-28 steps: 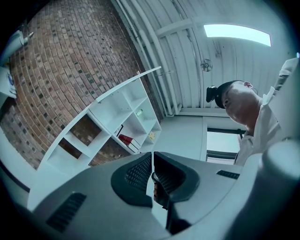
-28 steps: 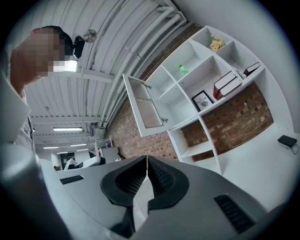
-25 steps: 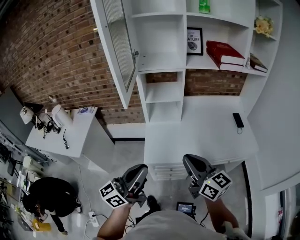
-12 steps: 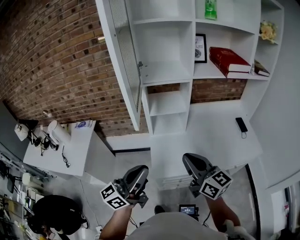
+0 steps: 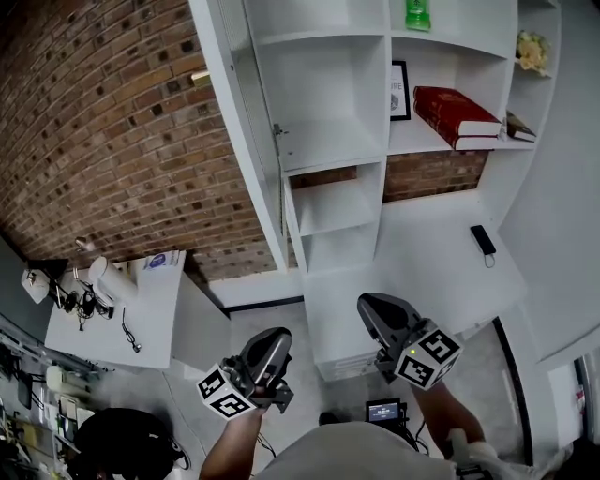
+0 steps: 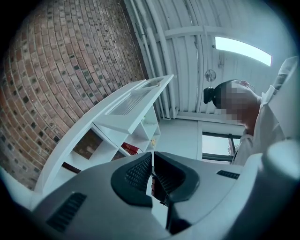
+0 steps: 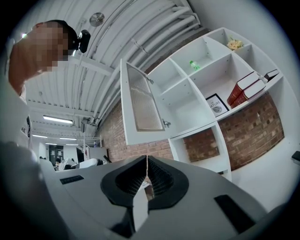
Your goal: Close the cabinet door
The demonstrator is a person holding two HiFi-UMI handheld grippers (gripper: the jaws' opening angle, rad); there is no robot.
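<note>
A white cabinet door point(image 5: 246, 131) with a ribbed glass panel stands open, swung out from the white shelf unit point(image 5: 361, 141) on the brick wall. The right gripper view shows the same door point(image 7: 143, 105) with its small knob, and the left gripper view shows the door point(image 6: 136, 101) tilted. Both grippers hang low in the head view, well short of the door. My left gripper point(image 5: 274, 349) is shut with nothing in it. My right gripper point(image 5: 373, 317) is shut and empty too.
On the shelves sit a red book point(image 5: 455, 111), a framed picture point(image 5: 400, 91), a green bottle point(image 5: 417, 14) and a yellow flower point(image 5: 531, 52). A black phone point(image 5: 483, 241) lies on the white desk point(image 5: 412, 272). A cluttered side table point(image 5: 112, 309) stands at the left.
The view has shifted closer to the shelf unit and both grippers have moved forward with it. The door stays open and both jaws stay shut.
</note>
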